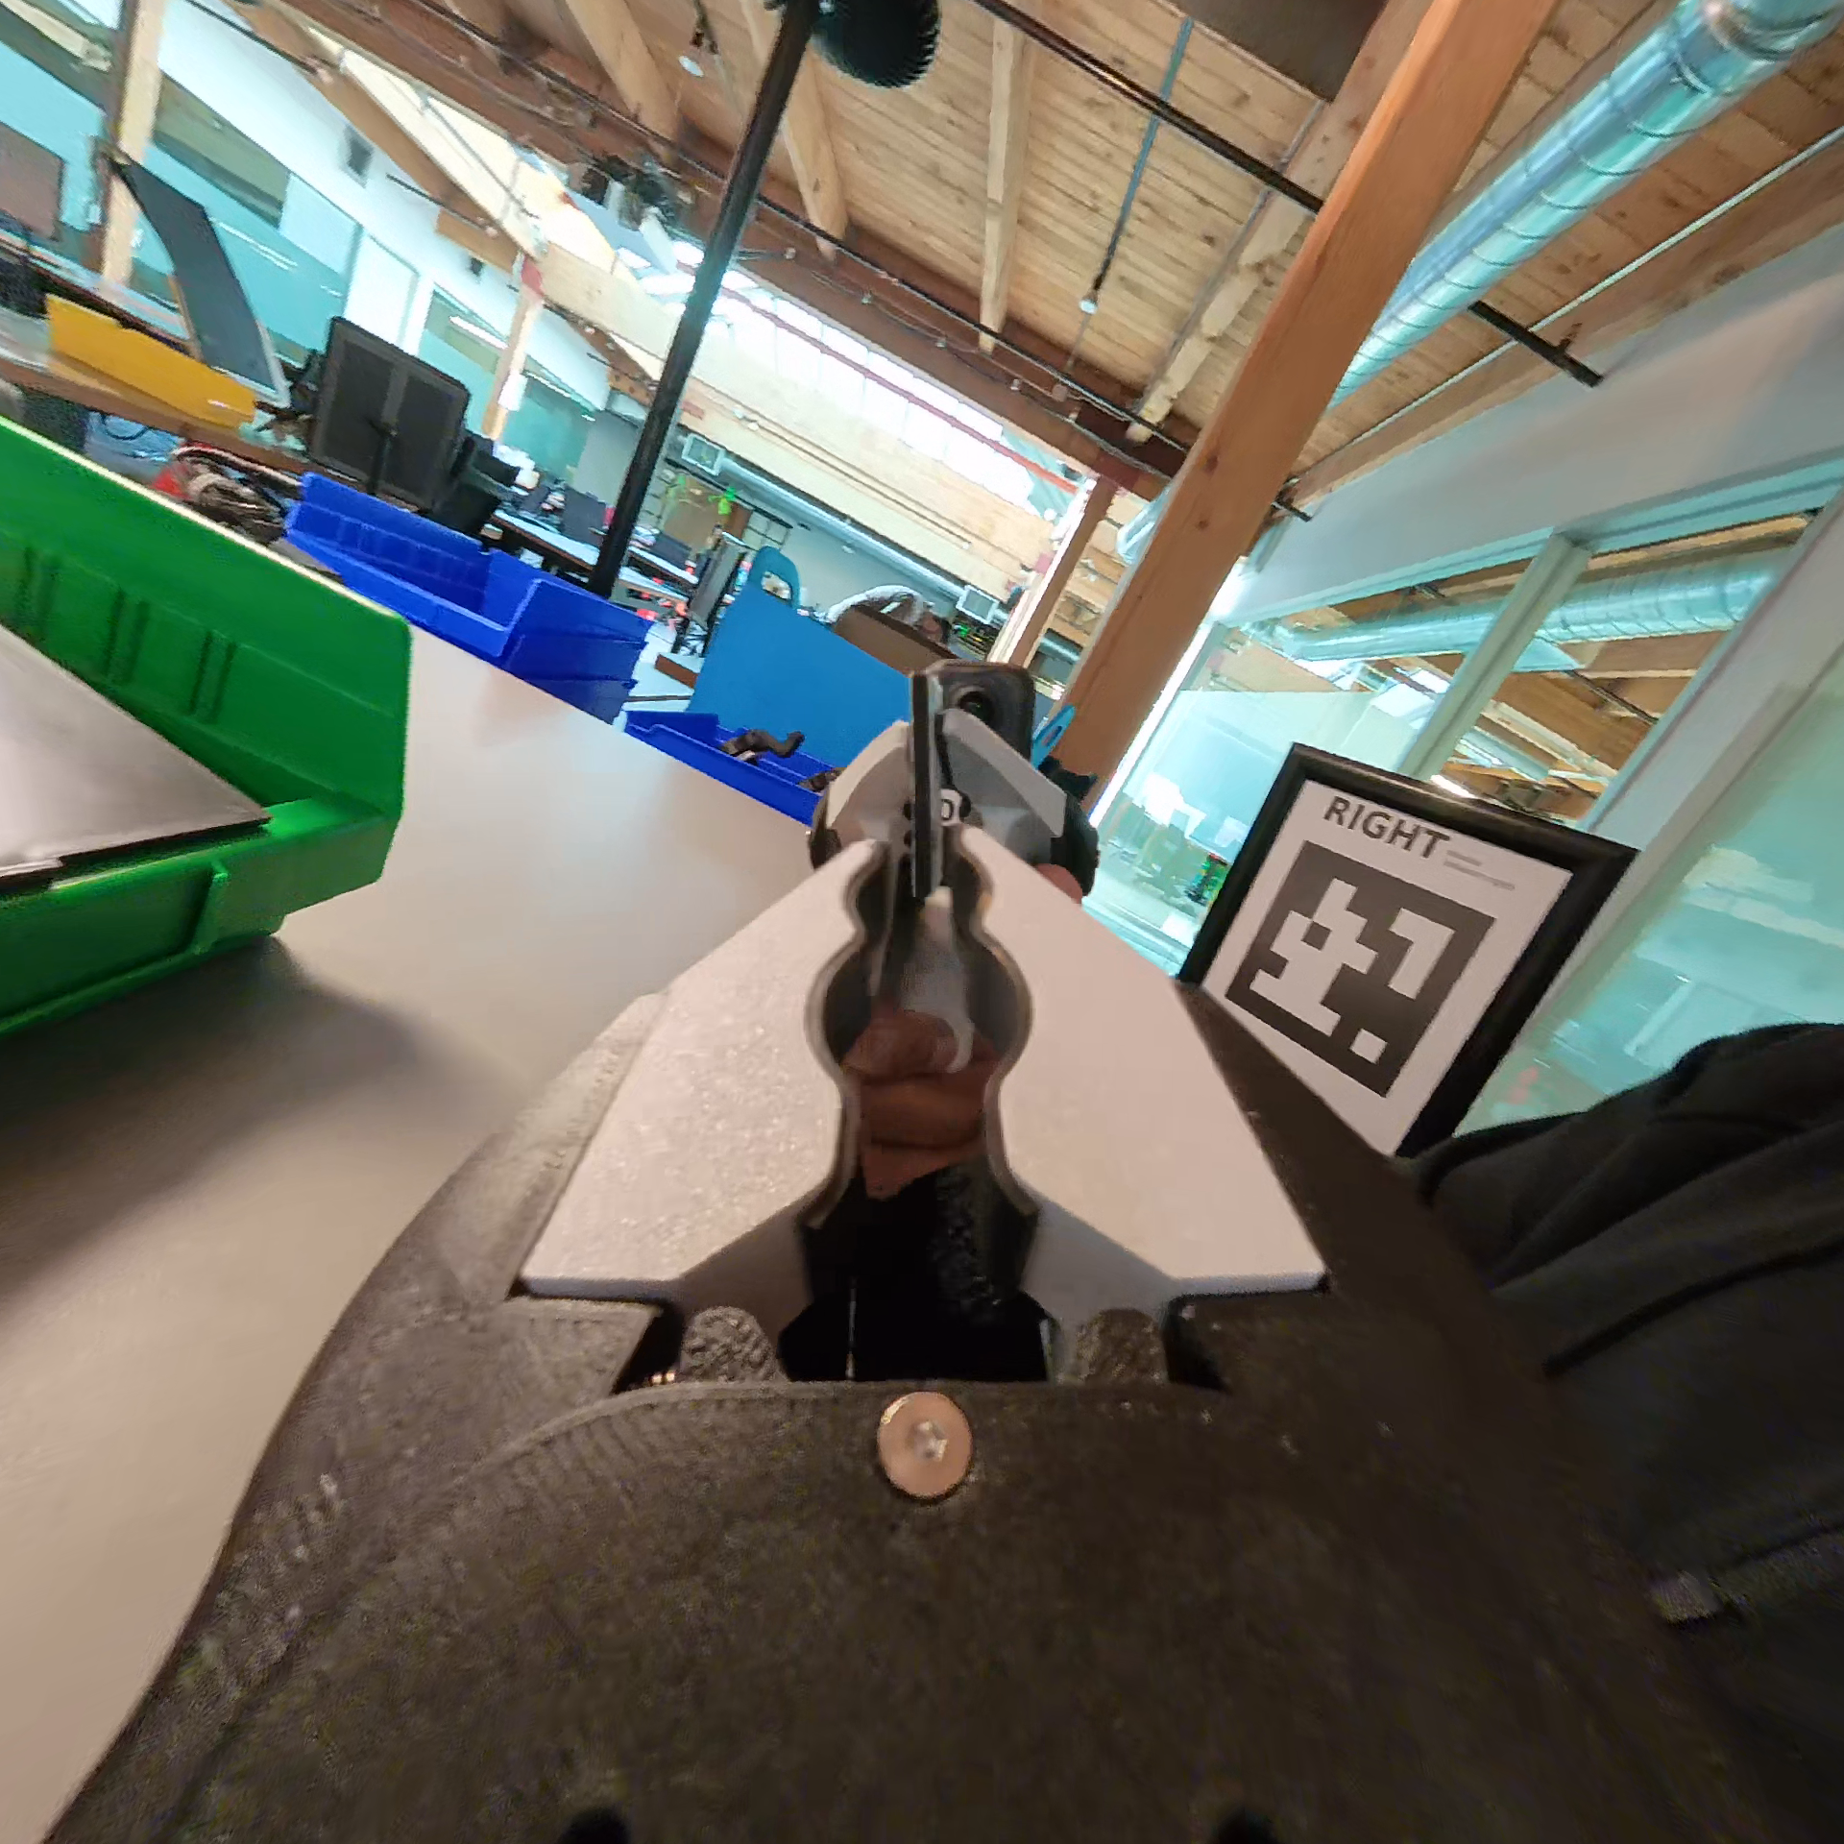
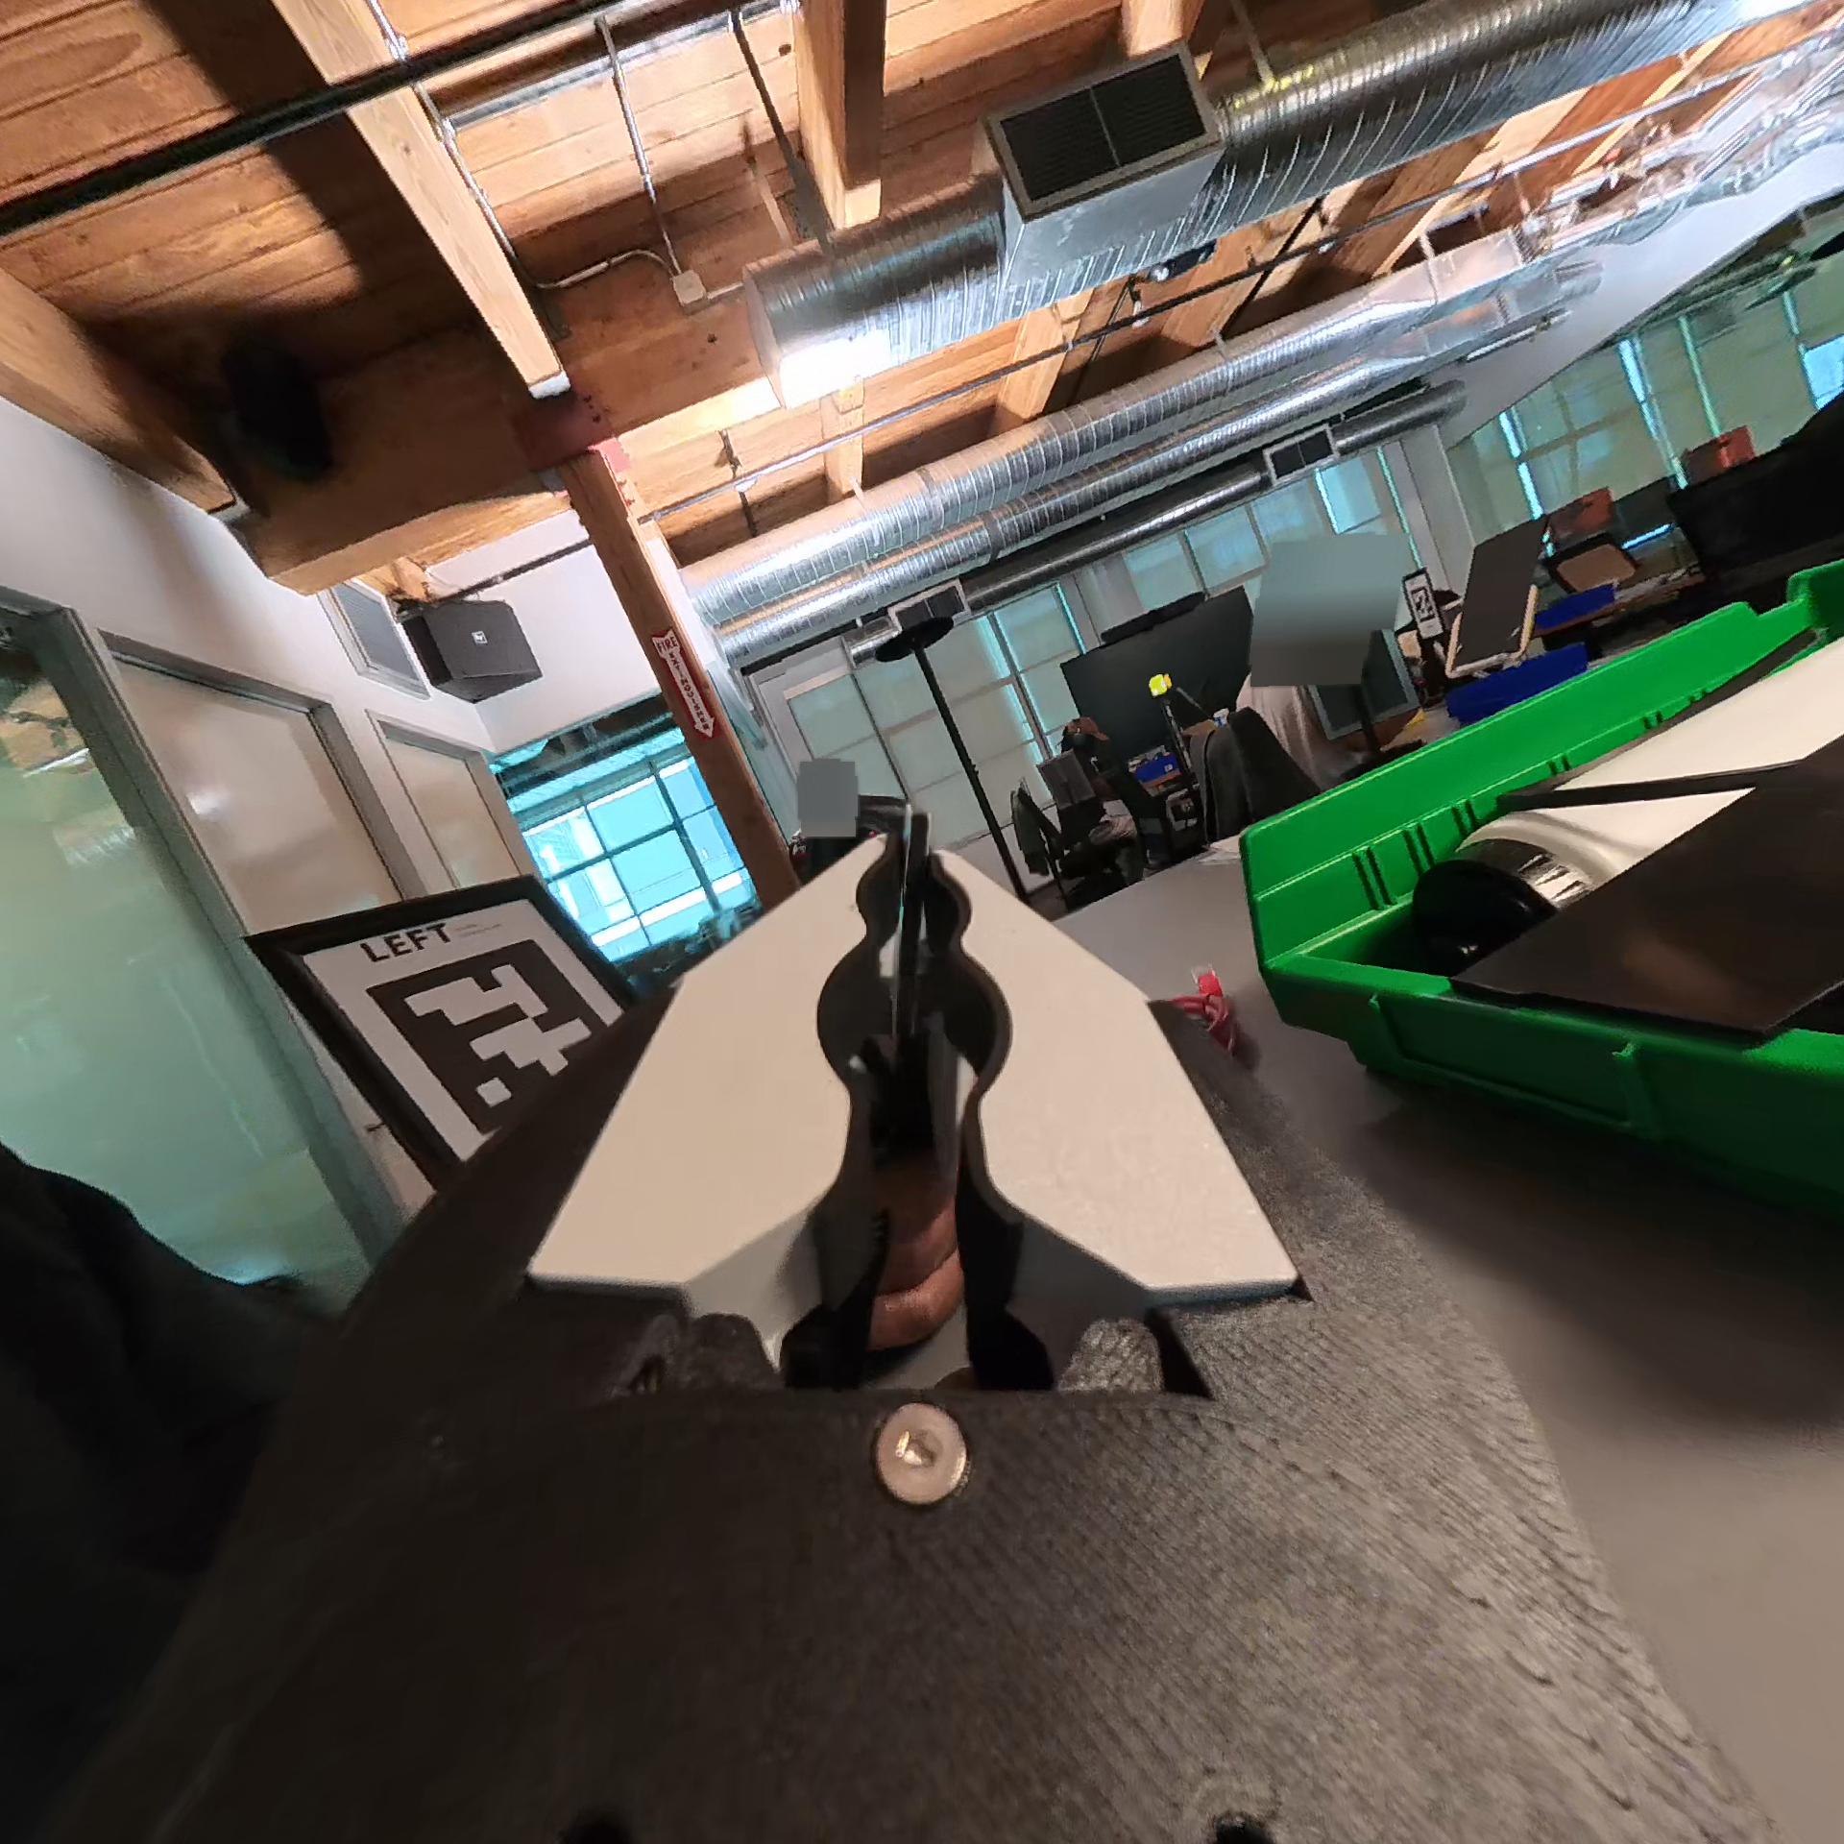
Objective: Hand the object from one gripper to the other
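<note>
While its two white fingers are pressed nearly together, the left claw [image 1: 923,878] is seen clamped on a thin dark flat piece [image 1: 926,788] standing on edge. From the far side, the same piece [image 2: 910,898] is pinched by the right claw [image 2: 908,878], so it is held by both. Beyond the tips, a grey surface [image 1: 559,878] is seen, with a green bin [image 2: 1497,998] and blue bins [image 1: 479,589] resting on it.

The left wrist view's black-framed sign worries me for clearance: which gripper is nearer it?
Right, probably. The right gripper shows close beside the sign; the left gripper sits farther back.
</note>
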Demonstrator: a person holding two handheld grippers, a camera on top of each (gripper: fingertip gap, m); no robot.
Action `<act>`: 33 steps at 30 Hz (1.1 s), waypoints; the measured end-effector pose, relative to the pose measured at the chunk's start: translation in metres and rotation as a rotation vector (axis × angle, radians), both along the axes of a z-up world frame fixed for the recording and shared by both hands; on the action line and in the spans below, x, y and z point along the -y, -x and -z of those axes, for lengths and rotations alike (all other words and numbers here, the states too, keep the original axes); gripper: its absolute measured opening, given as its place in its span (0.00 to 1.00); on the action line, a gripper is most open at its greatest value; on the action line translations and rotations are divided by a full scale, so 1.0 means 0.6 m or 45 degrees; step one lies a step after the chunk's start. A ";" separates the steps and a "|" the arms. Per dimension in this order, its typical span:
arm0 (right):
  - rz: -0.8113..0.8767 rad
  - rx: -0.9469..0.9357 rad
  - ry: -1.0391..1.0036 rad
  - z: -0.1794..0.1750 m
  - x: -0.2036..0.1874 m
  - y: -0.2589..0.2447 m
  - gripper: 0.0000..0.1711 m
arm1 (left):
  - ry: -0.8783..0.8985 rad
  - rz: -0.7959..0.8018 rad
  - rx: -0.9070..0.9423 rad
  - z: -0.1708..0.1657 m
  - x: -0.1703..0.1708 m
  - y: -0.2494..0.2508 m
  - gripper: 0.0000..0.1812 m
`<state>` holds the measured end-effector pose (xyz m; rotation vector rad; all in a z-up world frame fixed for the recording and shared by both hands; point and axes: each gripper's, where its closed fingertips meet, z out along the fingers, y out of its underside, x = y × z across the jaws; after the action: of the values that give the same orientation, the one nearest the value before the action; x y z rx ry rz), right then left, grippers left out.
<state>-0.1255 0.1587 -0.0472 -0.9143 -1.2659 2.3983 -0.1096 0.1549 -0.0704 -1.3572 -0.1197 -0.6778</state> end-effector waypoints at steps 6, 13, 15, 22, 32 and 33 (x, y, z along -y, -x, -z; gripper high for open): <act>0.022 -0.012 -0.017 0.000 0.001 0.000 0.03 | 0.045 -0.002 -0.016 0.007 -0.008 -0.003 0.07; 0.051 -0.009 0.050 -0.003 -0.016 0.002 0.13 | -0.010 0.066 -0.026 -0.001 0.003 -0.014 0.02; 0.045 -0.016 0.035 -0.003 -0.012 0.001 0.07 | 0.017 0.070 -0.040 0.003 0.000 -0.017 0.01; 0.007 0.010 -0.004 0.003 0.000 0.002 0.03 | -0.143 -0.078 0.042 -0.020 0.023 0.028 0.02; -0.111 0.126 -0.221 0.032 0.055 0.006 0.02 | -0.274 -0.153 0.097 -0.038 0.046 0.052 0.02; -0.127 0.142 -0.254 0.037 0.063 0.006 0.03 | -0.277 -0.152 0.095 -0.038 0.047 0.051 0.02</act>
<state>-0.1293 0.1209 -0.0693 -0.9569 -1.5952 2.2680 -0.1402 0.1268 -0.0475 -1.1078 -0.1802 -0.6224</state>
